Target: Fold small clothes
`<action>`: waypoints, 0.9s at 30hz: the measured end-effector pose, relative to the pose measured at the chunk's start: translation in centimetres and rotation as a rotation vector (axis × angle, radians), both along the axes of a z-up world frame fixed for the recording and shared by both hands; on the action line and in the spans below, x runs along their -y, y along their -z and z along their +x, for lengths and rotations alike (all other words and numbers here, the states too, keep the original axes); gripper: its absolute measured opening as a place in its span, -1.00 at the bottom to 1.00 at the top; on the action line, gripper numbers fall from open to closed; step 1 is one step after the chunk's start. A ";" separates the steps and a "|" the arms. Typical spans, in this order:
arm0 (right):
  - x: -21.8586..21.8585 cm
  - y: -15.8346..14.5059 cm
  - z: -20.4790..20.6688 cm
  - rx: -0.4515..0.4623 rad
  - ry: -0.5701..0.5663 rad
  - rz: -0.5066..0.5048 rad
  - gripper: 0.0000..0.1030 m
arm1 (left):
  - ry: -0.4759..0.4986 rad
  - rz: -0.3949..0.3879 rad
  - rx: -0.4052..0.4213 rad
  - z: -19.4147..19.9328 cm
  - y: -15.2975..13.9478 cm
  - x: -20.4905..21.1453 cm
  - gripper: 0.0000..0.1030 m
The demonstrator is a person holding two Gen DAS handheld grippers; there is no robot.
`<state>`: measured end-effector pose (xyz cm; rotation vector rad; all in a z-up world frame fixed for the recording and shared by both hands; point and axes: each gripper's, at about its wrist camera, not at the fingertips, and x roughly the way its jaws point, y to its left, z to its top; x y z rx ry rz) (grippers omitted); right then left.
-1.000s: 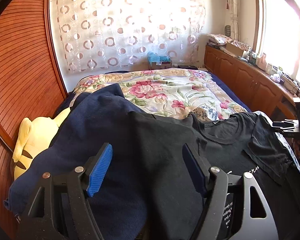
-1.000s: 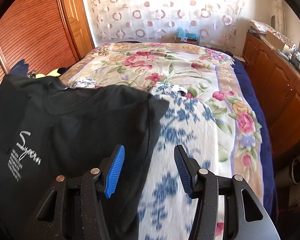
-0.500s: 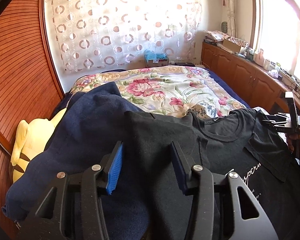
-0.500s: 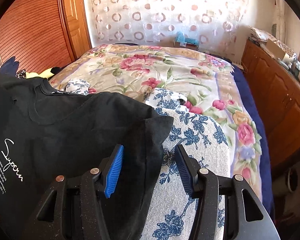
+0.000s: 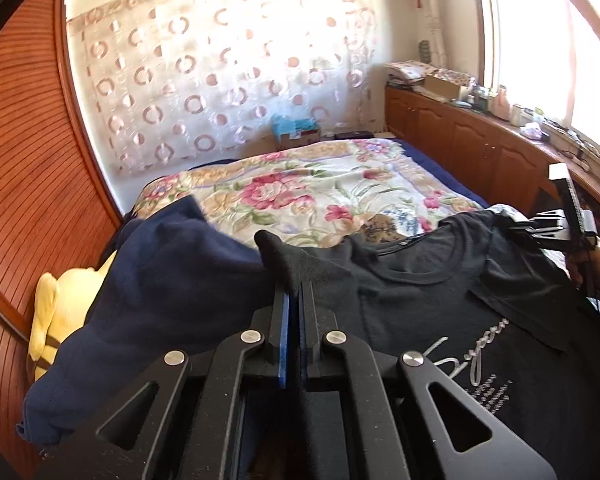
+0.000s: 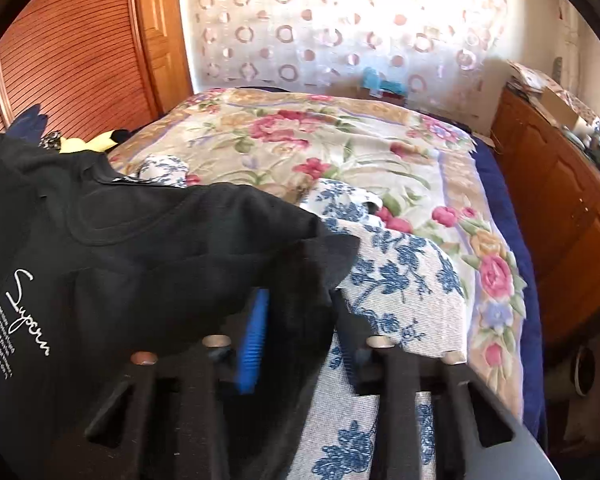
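A black T-shirt (image 5: pixel 440 304) with white script lettering lies spread on the bed, also seen in the right wrist view (image 6: pixel 140 248). My left gripper (image 5: pixel 294 300) is shut on the shirt's left shoulder and sleeve fabric, which bunches up above the pads. My right gripper (image 6: pixel 300 320) is partly closed around the shirt's right sleeve. The blue pads still stand apart, and black cloth fills the gap between them. The right gripper also shows at the right edge of the left wrist view (image 5: pixel 556 228).
A navy garment (image 5: pixel 160 300) lies left of the shirt, over a yellow plush toy (image 5: pixel 48 320). A blue-and-white floral cloth (image 6: pixel 400 292) lies under the shirt's right side. The floral bedspread (image 5: pixel 320 192) stretches ahead. Wooden cabinets (image 6: pixel 560 208) run along the right.
My left gripper has closed fully on the shirt's shoulder fabric and lifted it slightly. My right gripper has moved forward onto the sleeve, with cloth now between its pads.
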<state>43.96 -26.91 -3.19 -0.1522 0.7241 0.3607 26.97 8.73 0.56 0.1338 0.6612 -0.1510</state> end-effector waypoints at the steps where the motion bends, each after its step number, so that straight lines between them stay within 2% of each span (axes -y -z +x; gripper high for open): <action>1: -0.1 -0.1 -0.1 0.002 0.002 -0.005 -0.86 | 0.013 -0.009 0.007 -0.3 -0.1 0.5 -0.91; 5: 0.1 -0.5 -1.0 0.017 -0.016 0.022 -0.89 | 0.067 -0.033 0.007 -2.0 -0.4 2.5 -0.91; 10: 1.4 -2.1 -3.7 0.081 -0.011 0.088 -0.90 | 0.091 -0.069 0.043 -5.2 -1.6 3.4 -0.92; 17: 2.0 -3.1 -10.2 0.145 -0.022 0.115 -0.90 | 0.088 -0.105 0.061 -10.1 -1.8 3.0 -0.92; 27: 3.3 -3.1 -20.3 0.205 -0.035 0.147 -0.91 | 0.023 -0.153 0.081 -18.4 -0.9 0.9 -0.92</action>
